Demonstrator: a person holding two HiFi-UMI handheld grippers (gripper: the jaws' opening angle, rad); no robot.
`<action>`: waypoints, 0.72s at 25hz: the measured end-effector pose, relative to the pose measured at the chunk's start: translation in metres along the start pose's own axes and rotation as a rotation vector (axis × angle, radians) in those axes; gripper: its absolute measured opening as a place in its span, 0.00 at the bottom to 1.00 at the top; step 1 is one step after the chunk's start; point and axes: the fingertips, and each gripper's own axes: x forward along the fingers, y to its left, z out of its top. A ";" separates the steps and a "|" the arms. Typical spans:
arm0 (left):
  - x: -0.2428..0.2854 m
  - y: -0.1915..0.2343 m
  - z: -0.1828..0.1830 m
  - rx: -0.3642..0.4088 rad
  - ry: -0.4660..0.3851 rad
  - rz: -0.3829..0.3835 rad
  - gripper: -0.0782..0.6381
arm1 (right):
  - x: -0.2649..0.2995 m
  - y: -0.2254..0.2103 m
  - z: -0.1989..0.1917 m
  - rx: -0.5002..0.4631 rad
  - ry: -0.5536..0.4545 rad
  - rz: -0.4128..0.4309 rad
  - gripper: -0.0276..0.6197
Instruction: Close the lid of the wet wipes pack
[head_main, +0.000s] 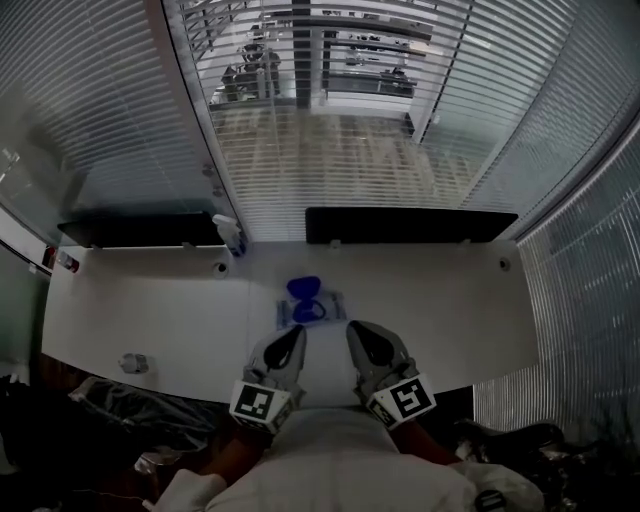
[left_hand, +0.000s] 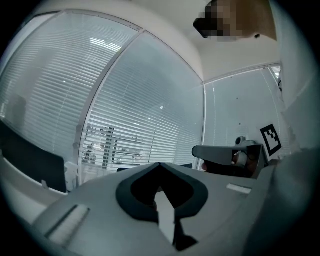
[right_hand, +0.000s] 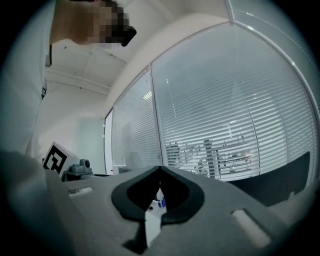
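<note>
While both grippers sit low in the centre of the head view, near the front edge of the white table (head_main: 150, 300), the wet wipes pack (head_main: 312, 308) lies just above them in the frame. Its blue lid (head_main: 303, 287) stands up at the pack's far end, and a blue-rimmed opening shows below it. The left gripper (head_main: 291, 338) and the right gripper (head_main: 362, 335) lie side by side with their tips aimed at the pack, near it but not touching it. Each gripper's own view shows its 2 jaws brought together at the tips with nothing caught between them, so any push would come from a blunt closed tip. Judging by the raised lid, the closing has not begun. The pack looks light and soft, so the main risk is that a push on the lid from the near side slides the whole pack towards the top of the frame rather than folding the lid down. That is likelier if the other gripper does not pin the pack. A tip set too low could dig into the opening. A press that stops short of the catch could let the lid spring back up. The spray bottle (head_main: 229, 235) at upper left stands well apart.
</note>
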 end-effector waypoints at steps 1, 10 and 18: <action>0.000 -0.002 0.003 -0.004 0.003 -0.001 0.11 | -0.002 -0.001 0.000 -0.002 0.005 -0.003 0.04; 0.002 0.015 -0.016 -0.058 0.058 0.041 0.11 | 0.003 -0.004 -0.020 -0.029 0.082 0.007 0.04; 0.000 0.029 -0.056 -0.103 0.143 0.074 0.11 | 0.015 -0.003 -0.042 -0.011 0.140 0.064 0.10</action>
